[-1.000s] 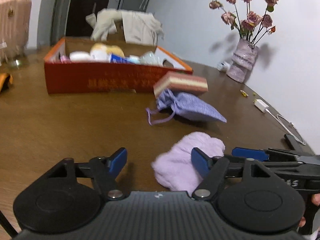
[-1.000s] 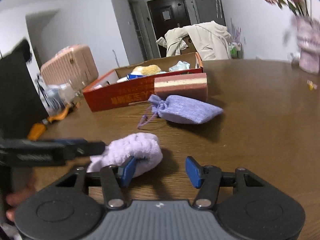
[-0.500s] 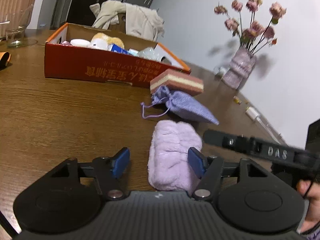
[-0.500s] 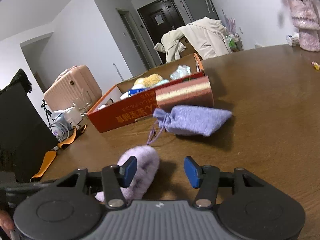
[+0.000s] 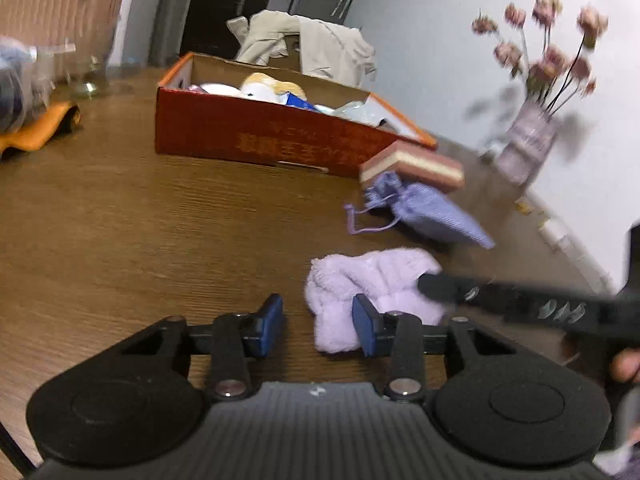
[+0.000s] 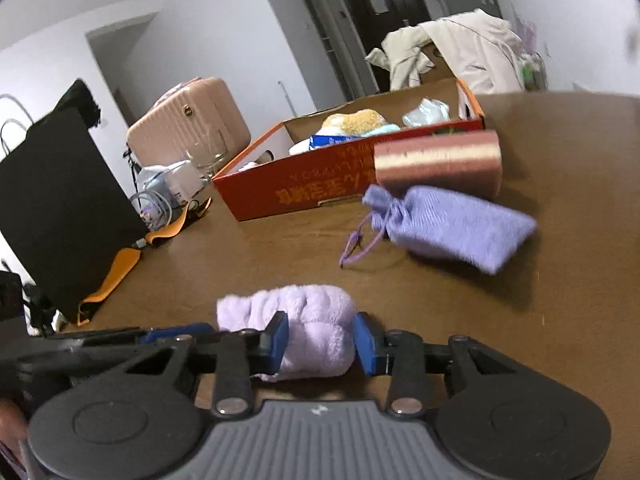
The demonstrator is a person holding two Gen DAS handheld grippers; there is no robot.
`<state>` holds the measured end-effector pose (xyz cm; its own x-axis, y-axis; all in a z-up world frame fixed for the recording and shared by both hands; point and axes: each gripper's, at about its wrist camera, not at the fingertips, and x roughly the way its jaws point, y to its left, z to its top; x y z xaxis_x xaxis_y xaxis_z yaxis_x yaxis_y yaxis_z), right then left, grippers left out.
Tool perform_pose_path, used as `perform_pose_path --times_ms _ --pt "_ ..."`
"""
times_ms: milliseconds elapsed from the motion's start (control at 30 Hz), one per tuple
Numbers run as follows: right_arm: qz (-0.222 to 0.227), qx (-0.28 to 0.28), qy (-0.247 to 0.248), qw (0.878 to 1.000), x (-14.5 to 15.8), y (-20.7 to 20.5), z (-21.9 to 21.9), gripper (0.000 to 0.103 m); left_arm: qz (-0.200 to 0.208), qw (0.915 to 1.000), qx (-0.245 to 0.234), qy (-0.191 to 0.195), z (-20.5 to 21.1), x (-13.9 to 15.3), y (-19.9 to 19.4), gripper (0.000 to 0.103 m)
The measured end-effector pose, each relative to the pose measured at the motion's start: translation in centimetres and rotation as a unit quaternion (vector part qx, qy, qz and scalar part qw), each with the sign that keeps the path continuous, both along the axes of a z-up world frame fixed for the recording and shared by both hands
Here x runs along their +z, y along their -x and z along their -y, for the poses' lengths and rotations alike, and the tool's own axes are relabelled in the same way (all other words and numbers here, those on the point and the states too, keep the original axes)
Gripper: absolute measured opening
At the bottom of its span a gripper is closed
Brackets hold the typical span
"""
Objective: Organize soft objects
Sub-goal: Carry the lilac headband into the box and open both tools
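Note:
A fluffy lilac cloth [image 5: 376, 292] lies on the brown table, also in the right wrist view [image 6: 312, 328]. My right gripper [image 6: 320, 344] has its blue pads on both sides of the cloth, squeezing it. My left gripper [image 5: 318, 326] is open and empty, just left of the cloth; its right pad touches the cloth's edge. A purple drawstring pouch [image 5: 424, 212] [image 6: 448, 228] lies farther off, against a pink-and-cream striped sponge block [image 5: 412, 166] [image 6: 436, 160]. An open red cardboard box [image 5: 272, 136] [image 6: 296, 188] behind holds several soft items.
A vase of dried pink flowers [image 5: 528, 140] stands at the right rear by the wall. An orange strap [image 5: 36, 132] [image 6: 120, 272] and a glass [image 5: 88, 76] lie at the left. A black bag [image 6: 60, 200] stands at the table's left edge.
My right gripper has moved onto the lilac cloth and closed its pads around it. My left gripper has narrowed and shifted left, so the cloth now lies right of its gap.

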<state>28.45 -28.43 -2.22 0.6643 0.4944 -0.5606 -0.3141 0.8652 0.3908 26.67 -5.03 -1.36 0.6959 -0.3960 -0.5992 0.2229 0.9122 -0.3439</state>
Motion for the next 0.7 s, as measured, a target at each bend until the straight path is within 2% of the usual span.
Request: perform_pose_path --times_ms 67,167,200,233,433,600,700 --pt "-0.004 -0.013 -0.005 1.000 -0.5 0.0 0.0 0.036 -0.008 0.9996 -0.005 0.028 -0.2 0.1 -0.4 0.046" --pt "-0.008 -0.025 -0.019 0.999 -0.8 -0.1 0.0 0.031 -0.002 0.9998 -0.013 0.015 0.4 0.2 -1.0 0.046" --pt "-0.006 -0.027 -0.019 0.999 -0.9 0.1 -0.1 0.027 -0.005 0.9998 -0.017 0.009 0.7 0.1 -1.3 0.044" --pt "-0.006 -0.027 -0.020 0.999 -0.9 0.1 -0.3 0.026 -0.006 0.9997 -0.022 0.009 0.9 0.0 -1.3 0.038" --pt "0.004 -0.044 -0.020 0.999 -0.4 0.8 0.0 0.022 -0.005 0.9993 -0.038 0.003 1.5 0.4 -1.1 0.028" --pt "0.040 -0.044 -0.023 0.998 2.1 1.3 0.3 0.022 0.012 0.9986 -0.052 0.009 2.1 2.7 -2.1 0.027" --pt "0.073 -0.039 -0.016 0.996 4.7 0.6 0.8 0.022 0.040 0.9969 -0.068 0.008 2.7 4.7 -3.4 0.027"
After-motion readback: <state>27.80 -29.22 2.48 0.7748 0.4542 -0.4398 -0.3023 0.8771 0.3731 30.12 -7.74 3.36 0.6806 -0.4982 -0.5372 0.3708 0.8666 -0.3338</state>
